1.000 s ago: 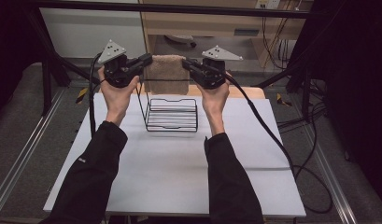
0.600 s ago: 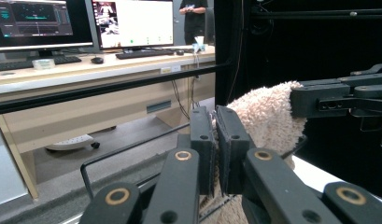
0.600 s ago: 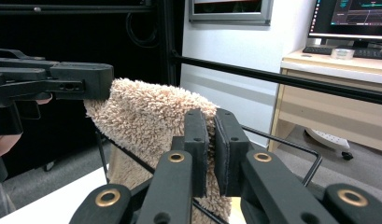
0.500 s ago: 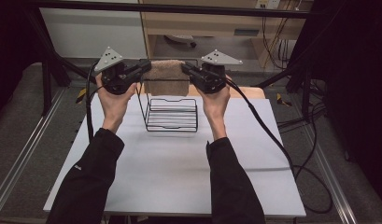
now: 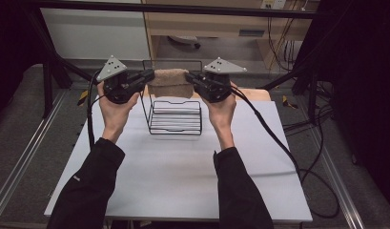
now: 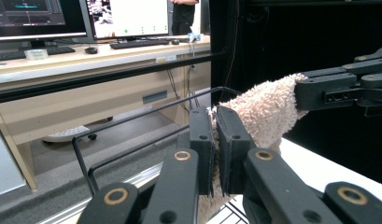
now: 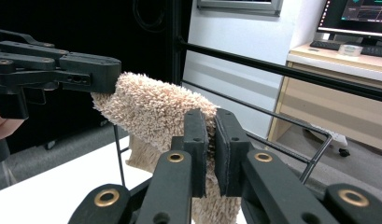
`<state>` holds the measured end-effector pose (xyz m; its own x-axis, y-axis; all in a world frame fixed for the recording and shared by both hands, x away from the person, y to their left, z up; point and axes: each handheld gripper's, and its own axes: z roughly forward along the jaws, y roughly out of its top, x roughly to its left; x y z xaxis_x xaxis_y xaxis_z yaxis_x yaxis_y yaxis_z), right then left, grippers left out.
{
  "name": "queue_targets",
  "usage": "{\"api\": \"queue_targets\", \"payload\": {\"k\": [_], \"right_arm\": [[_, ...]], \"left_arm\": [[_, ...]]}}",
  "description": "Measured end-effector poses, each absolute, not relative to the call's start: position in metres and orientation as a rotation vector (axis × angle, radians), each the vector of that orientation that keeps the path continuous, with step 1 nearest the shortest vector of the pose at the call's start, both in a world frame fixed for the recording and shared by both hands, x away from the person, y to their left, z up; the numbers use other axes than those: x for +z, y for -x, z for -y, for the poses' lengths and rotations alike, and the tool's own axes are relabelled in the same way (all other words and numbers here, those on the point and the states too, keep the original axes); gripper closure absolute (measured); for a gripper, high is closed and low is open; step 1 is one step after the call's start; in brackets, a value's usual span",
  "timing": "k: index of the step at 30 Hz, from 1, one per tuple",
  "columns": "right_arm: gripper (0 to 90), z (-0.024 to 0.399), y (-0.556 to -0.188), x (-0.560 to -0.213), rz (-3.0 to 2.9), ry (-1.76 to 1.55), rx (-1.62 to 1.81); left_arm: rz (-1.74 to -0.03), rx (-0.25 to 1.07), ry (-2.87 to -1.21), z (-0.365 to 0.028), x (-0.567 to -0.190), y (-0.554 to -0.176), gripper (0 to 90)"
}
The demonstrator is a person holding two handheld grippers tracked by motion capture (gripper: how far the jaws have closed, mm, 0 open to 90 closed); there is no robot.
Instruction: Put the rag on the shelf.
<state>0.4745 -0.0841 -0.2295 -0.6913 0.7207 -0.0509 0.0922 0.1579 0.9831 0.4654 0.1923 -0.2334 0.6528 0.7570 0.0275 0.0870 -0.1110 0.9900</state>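
- Left hand-held gripper [image 5: 147, 76]: we see it raised above the far part of the white tabletop [image 5: 173, 171], its two black jaws clenched on one end of the beige, fluffy terry-cloth towel [image 5: 169, 82]. In the left gripper view [image 6: 215, 154] the cloth is pinched between the pads.
- Right hand-held gripper [image 5: 192, 78]: we see it level with the left one and facing it, its jaws likewise clamped on the opposite end of the same towel; the right gripper view [image 7: 211, 156] shows pile squeezed between the pads.
- Towel: we find it spanning the gap between the two grippers, held in the air and sagging slightly, over the upper bar of the black wire rack [image 5: 176, 117]. Whether the cloth touches that bar we cannot tell.
- Wire rack: it stands upright on the far middle of the tabletop, between the person's forearms, with a tall rear frame and a low grid base.
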Motion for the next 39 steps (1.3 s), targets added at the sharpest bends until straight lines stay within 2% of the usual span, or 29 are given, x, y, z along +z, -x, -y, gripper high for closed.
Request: {"api": "queue_targets", "payload": {"k": [11,20,23,30,39], "right_arm": [[84.3,0.084,-0.471,-0.236,-1.943,-0.759,1.555],[84.2,0.086,-0.469,-0.241,-1.962,-0.752,1.555],[84.2,0.086,-0.467,-0.243,-1.970,-0.743,1.539],[84.0,0.085,-0.465,-0.244,-1.981,-0.726,1.519],[82.0,0.087,-0.466,-0.248,-2.001,-0.717,1.529]], "left_arm": [[-0.722,0.617,-1.647,-0.196,-0.237,-0.462,82.0],[-0.772,0.598,-1.632,-0.203,-0.213,-0.466,75.8],[-0.795,0.560,-1.619,-0.202,-0.205,-0.472,77.4],[-0.806,0.473,-1.705,-0.191,-0.205,-0.479,89.1],[-0.801,0.433,-1.787,-0.187,-0.223,-0.476,89.6]]}}
